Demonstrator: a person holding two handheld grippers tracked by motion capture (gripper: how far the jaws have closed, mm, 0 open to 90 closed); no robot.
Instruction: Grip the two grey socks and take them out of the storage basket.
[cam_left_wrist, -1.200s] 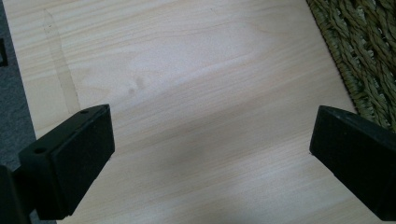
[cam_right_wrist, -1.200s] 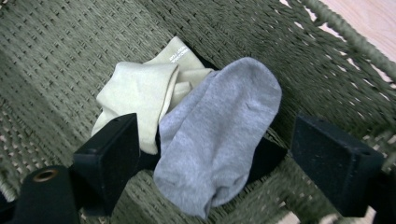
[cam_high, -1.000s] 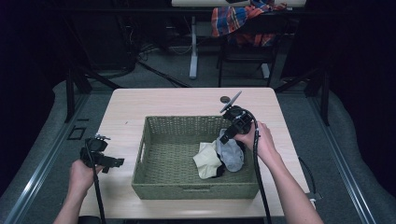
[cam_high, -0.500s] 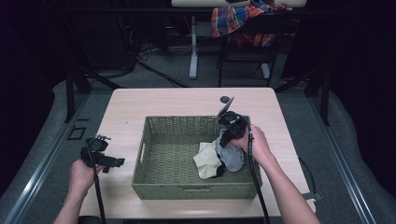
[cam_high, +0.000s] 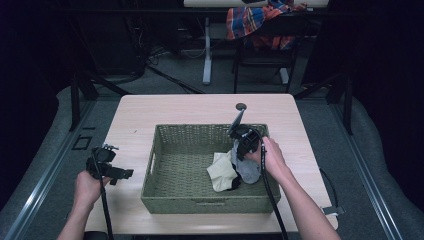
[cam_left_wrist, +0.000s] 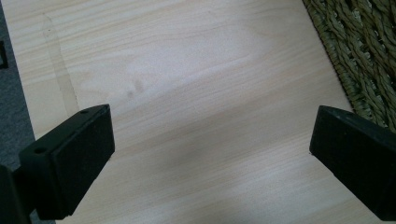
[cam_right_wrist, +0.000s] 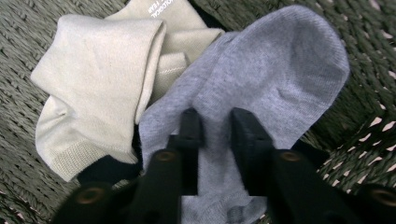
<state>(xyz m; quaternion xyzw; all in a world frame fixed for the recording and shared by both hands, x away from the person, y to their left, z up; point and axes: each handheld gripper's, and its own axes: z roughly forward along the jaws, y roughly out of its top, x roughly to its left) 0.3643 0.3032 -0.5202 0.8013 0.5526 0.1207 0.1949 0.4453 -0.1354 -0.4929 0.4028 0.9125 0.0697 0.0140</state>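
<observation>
A green woven basket stands in the middle of the wooden table. Inside it at the right lie a grey sock and a cream sock, with a dark sock under them. My right gripper points down into the basket. Its jaws have just been closing and now pinch a fold of the grey sock between them, beside the cream sock. My left gripper is held over bare table left of the basket, its jaws wide apart with nothing between them.
The basket's woven wall is just right of the left jaws. A round cable hole sits near the table's far edge. Behind the table stands a chair with a plaid cloth. Bare wood runs along the table's left side.
My right gripper has sunk into the basket onto the grey sock, and its jaws have narrowed around the fabric. The left hand and gripper have stayed put.
</observation>
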